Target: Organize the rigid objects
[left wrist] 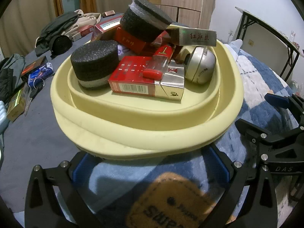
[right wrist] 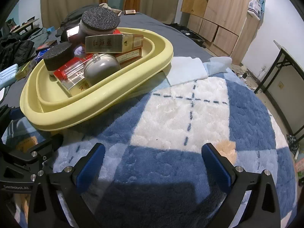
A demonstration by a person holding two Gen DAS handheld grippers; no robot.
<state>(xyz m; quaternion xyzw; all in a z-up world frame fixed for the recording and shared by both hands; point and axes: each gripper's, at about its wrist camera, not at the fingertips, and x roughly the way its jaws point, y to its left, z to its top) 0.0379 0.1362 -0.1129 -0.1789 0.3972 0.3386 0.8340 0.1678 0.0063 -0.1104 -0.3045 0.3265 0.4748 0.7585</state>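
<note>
A pale yellow basin (left wrist: 144, 133) sits on the bed, also in the right wrist view (right wrist: 98, 102). It holds two black foam cylinders (left wrist: 95, 60), red and silver cigarette boxes (left wrist: 148, 79), a clear lighter (left wrist: 161, 57) and a silver round case (left wrist: 201, 64). My left gripper (left wrist: 150, 161) is open, its blue pads just below the basin's near rim, empty. My right gripper (right wrist: 153, 157) is open and empty over the blue and white blanket (right wrist: 180, 117), to the right of the basin. It also shows at the right edge of the left wrist view (left wrist: 269, 133).
Loose boxes, keys (left wrist: 36, 87) and dark clothes (left wrist: 57, 32) lie on the grey sheet left of the basin. A brown leather label (left wrist: 171, 201) is on the blanket. A wooden wardrobe (right wrist: 224, 9) and a black folding table (right wrist: 285, 66) stand to the right.
</note>
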